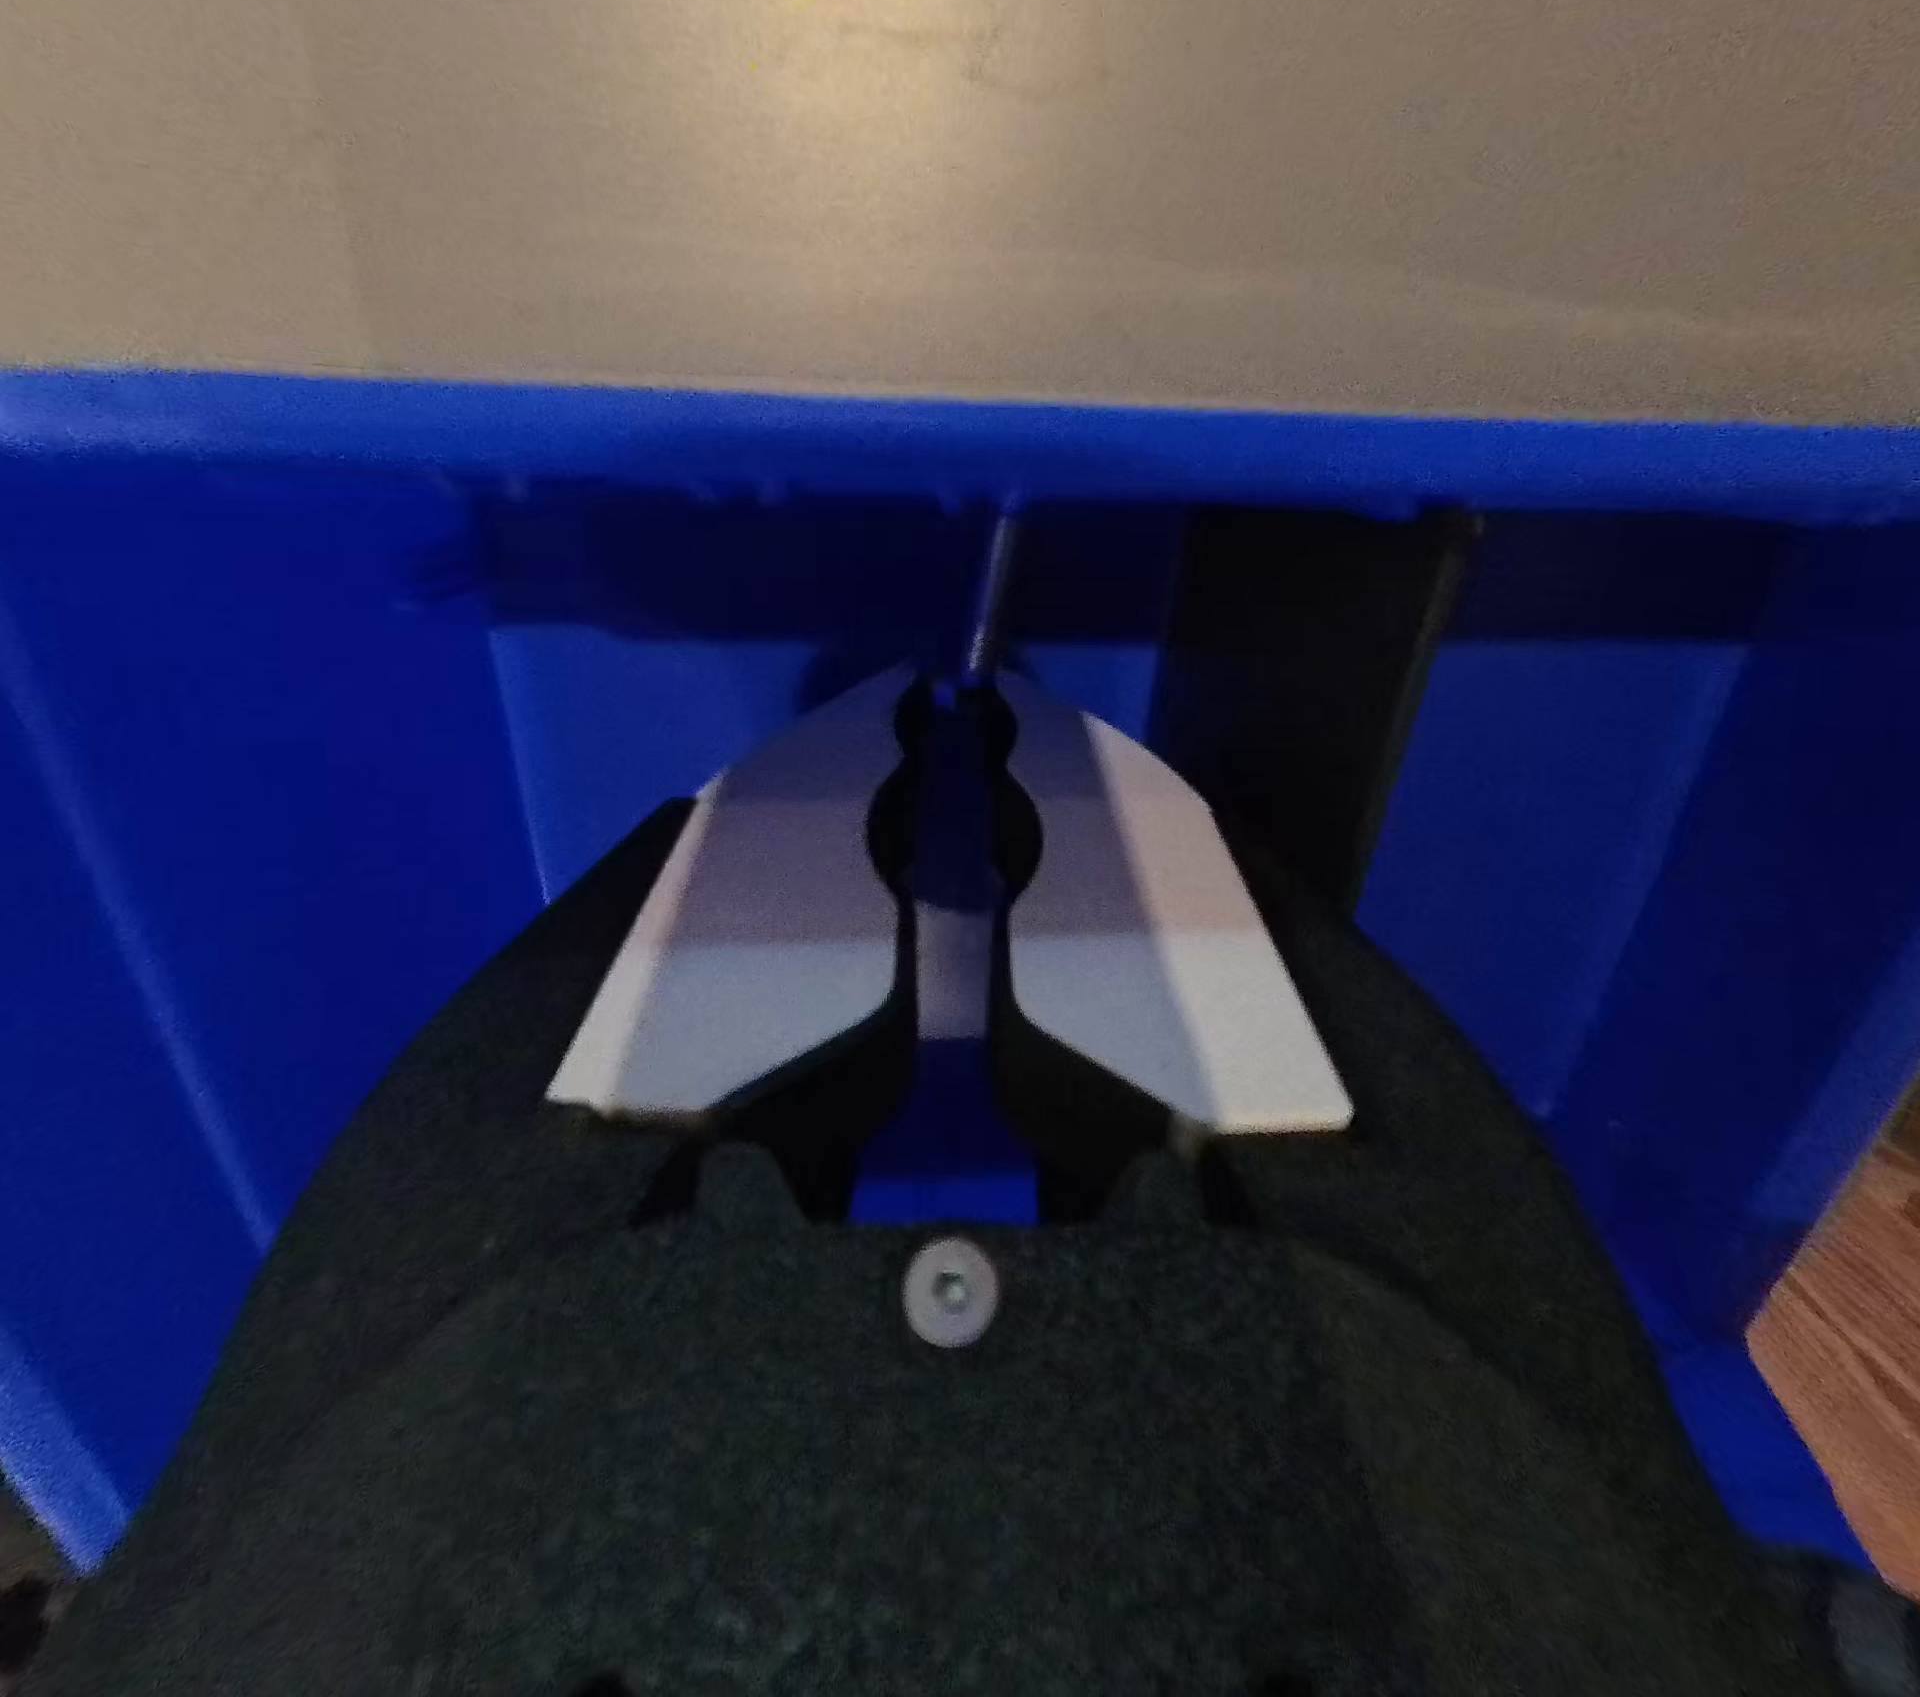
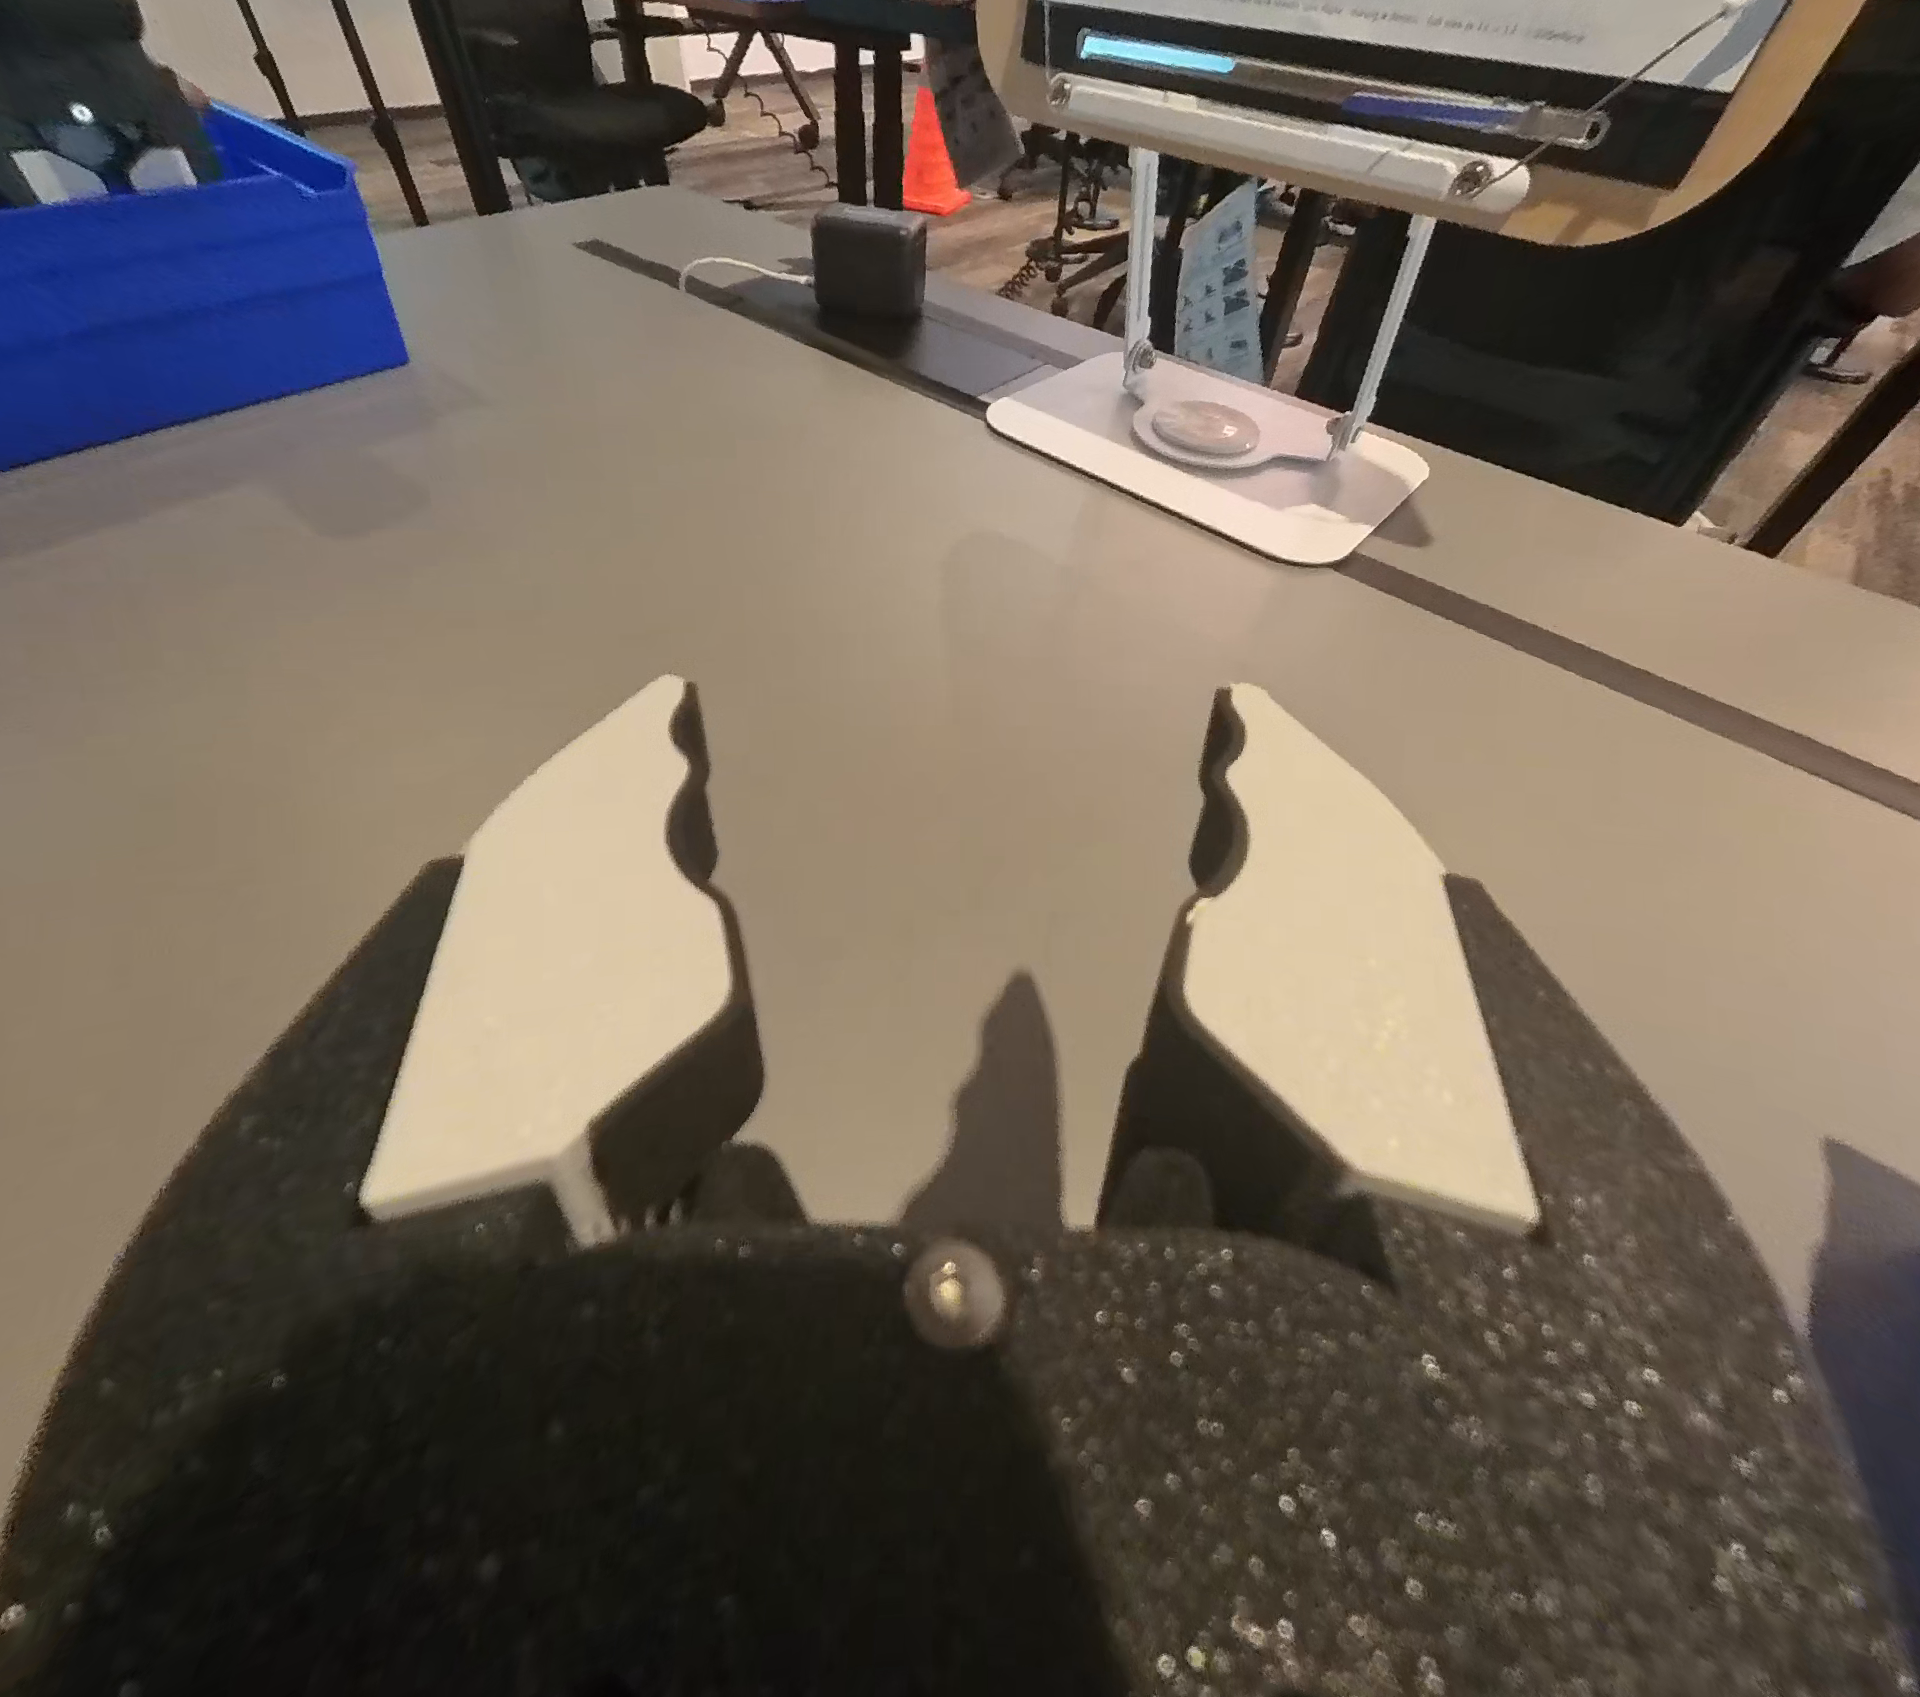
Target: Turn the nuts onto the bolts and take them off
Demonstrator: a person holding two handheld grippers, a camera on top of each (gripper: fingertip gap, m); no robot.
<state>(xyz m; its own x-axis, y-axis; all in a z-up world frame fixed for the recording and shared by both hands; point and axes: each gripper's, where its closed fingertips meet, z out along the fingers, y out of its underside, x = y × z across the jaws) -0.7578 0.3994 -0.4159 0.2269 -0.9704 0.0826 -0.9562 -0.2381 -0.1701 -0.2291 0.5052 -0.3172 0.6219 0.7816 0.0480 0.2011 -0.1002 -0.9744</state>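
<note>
In the left wrist view my left gripper (image 1: 956, 683) is down inside a blue bin (image 1: 260, 816). Its white fingers (image 1: 790, 899) are nearly together. A thin grey bolt (image 1: 989, 598) sticks out from the fingertips toward the bin's far wall; the picture is blurred. No nut shows. In the right wrist view my right gripper (image 2: 956, 702) is open and empty over the grey table (image 2: 727, 567). The blue bin (image 2: 187, 307) stands at the far left of that view, with the left gripper (image 2: 94, 161) dipping into it.
A screen on a white stand (image 2: 1216, 452) sits at the table's far right edge. A small black cube (image 2: 868, 265) with a white cable lies by a dark slot at the back. Chairs, desks and an orange cone (image 2: 932, 156) are beyond. There is about 55 cm between the tips of the two grippers.
</note>
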